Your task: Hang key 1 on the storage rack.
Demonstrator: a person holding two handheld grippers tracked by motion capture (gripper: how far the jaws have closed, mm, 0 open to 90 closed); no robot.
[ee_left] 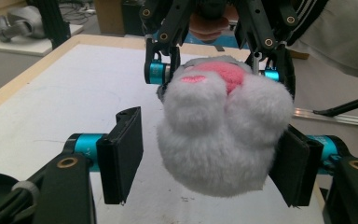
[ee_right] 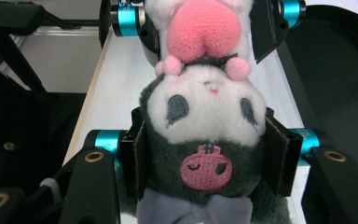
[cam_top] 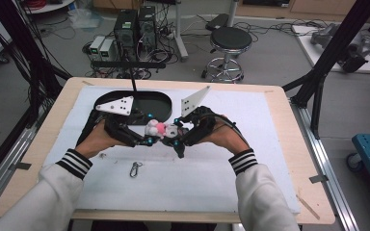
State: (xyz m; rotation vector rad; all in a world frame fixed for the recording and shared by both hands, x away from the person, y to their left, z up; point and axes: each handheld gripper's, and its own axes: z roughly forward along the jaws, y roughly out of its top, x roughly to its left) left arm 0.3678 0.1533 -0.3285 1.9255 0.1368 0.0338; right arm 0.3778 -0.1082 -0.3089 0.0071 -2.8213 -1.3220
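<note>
Left gripper view: plush toy (ee_left: 223, 135) pinched head-first by right gripper (ee_left: 216, 72), left gripper (ee_left: 205, 163) unclamped, only one pad touching.

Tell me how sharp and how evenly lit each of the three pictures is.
High view: soft, dim room light, table evenly lit, the plush toy too small for detail. Left gripper view: the toy's white fur is sharp and bright, the background stays a little soft. Right gripper view: the toy's face is crisp, and the left side of the picture falls into deep shadow.
</note>
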